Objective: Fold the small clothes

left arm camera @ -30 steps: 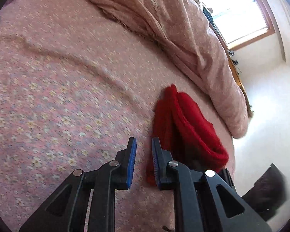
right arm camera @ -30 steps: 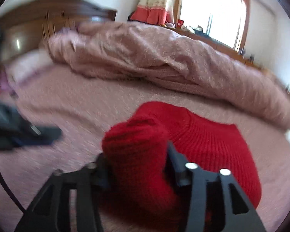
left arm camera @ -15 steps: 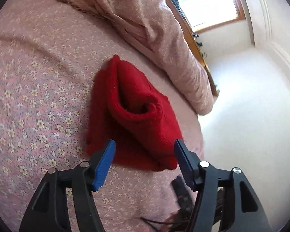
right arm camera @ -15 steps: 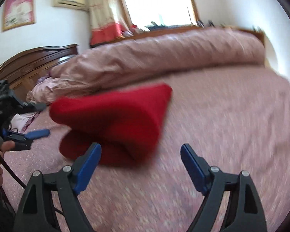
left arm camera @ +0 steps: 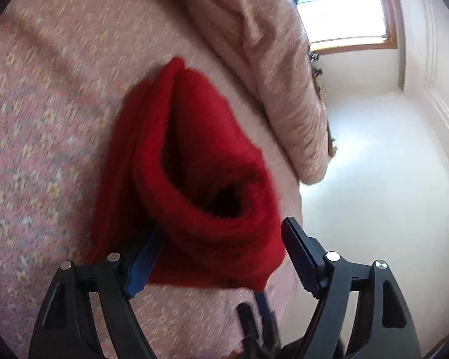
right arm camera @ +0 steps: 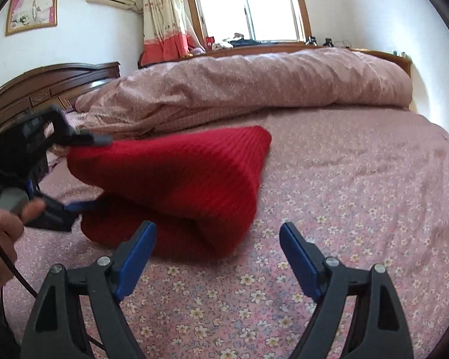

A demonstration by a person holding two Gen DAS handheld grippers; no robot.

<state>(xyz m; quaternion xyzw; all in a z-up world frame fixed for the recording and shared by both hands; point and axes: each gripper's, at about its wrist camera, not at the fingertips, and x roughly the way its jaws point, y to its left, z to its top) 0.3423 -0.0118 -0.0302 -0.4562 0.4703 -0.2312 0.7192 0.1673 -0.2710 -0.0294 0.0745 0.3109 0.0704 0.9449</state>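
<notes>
Garment (left arm camera: 194, 161) fold hiding left fingers' (left arm camera: 143, 260) tip, motion-blurred

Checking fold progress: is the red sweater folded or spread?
Folded: the red sweater lies doubled in layers on the bed sheet, its top layer bulging loosely open.

Home bedroom: floral-sheeted bed (right arm camera: 359, 179), carved headboard (right arm camera: 45, 86), curtained window (right arm camera: 248, 6)

Rumpled pink quilt (right arm camera: 254, 86) behind floral bedsheet (right arm camera: 359, 179)
</notes>
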